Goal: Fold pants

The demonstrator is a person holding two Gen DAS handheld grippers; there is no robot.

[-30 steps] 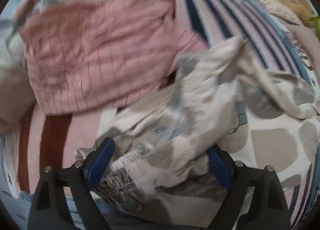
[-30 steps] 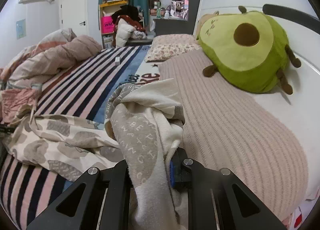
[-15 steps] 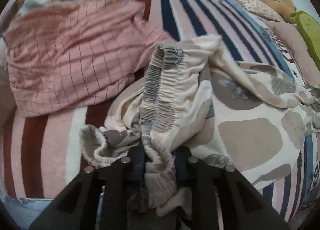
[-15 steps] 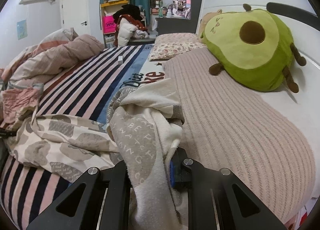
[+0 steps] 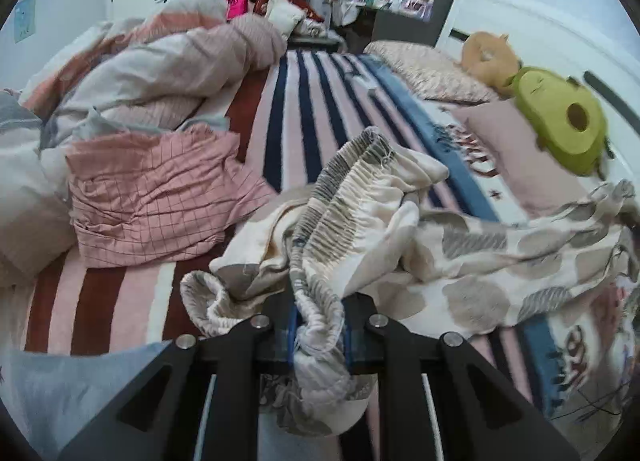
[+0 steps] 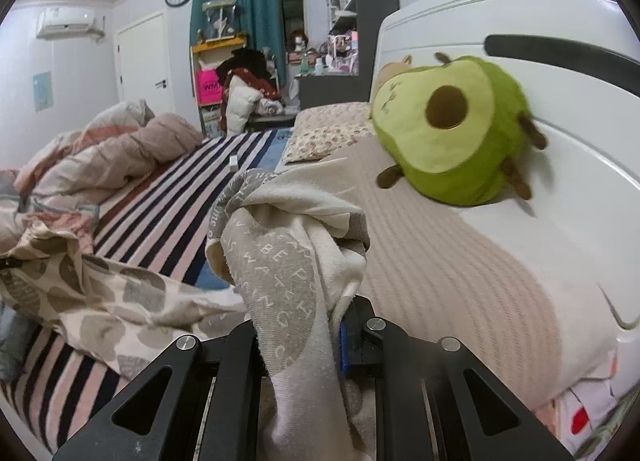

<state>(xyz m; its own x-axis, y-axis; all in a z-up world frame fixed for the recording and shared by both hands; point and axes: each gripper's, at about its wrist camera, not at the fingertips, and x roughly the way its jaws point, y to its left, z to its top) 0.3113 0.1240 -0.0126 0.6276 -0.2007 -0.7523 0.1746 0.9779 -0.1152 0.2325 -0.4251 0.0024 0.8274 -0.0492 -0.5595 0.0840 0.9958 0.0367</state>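
Note:
Cream pants (image 5: 460, 261) with grey-brown blotches lie stretched across the striped bed. In the left wrist view my left gripper (image 5: 320, 327) has the gathered elastic waistband (image 5: 340, 201) bunched between its blue pads; its jaws are still closing on that cloth, which is raised off the sheet. My right gripper (image 6: 304, 335) is shut on the other end of the pants (image 6: 280, 257), a lettered grey-and-cream fold draped over its fingers. The rest of the fabric (image 6: 104, 301) trails to the left, down onto the bed.
A crumpled pink checked garment (image 5: 152, 201) and a bunched duvet (image 5: 160, 61) lie left of the pants. A green avocado plush (image 6: 452, 129) and a floral pillow (image 6: 328, 133) sit by the white headboard (image 6: 520, 9). The striped sheet (image 5: 312, 109) runs beyond.
The left gripper went from open around the cloth to closed on the waistband, then rose and tilted up, lifting it. The right gripper rose a little, still holding its end.

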